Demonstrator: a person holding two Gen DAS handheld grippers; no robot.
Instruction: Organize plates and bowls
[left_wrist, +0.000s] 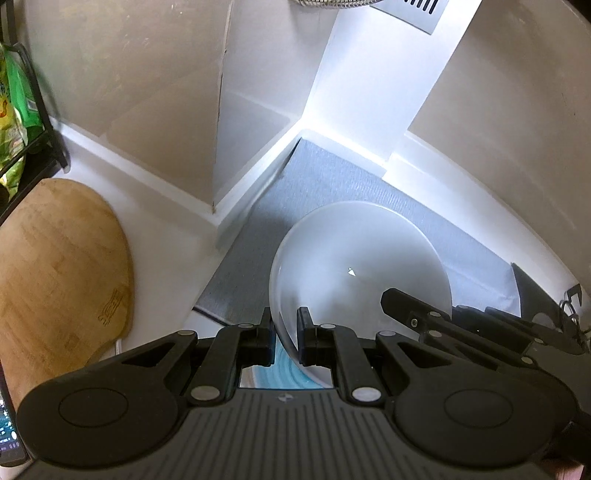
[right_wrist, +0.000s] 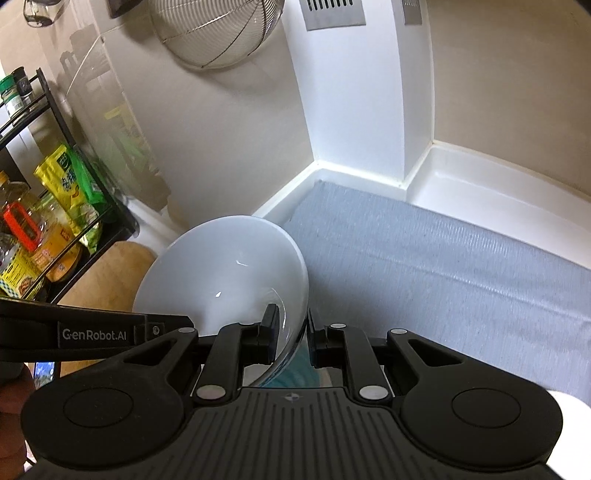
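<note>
Both grippers are clamped on the rim of the same white bowl: my left gripper (left_wrist: 285, 326) pinches its near edge at lower centre of the left wrist view, and my right gripper (right_wrist: 293, 328) pinches the opposite edge at lower centre of its own view. I see the white bowl (left_wrist: 360, 266) tilted, held above the grey mat (right_wrist: 443, 258) on the white table (left_wrist: 162, 225), with a teal-patterned plate (right_wrist: 295, 373) showing just beneath the fingers. At left of the left wrist view lies a wooden cutting board (left_wrist: 55, 273).
</note>
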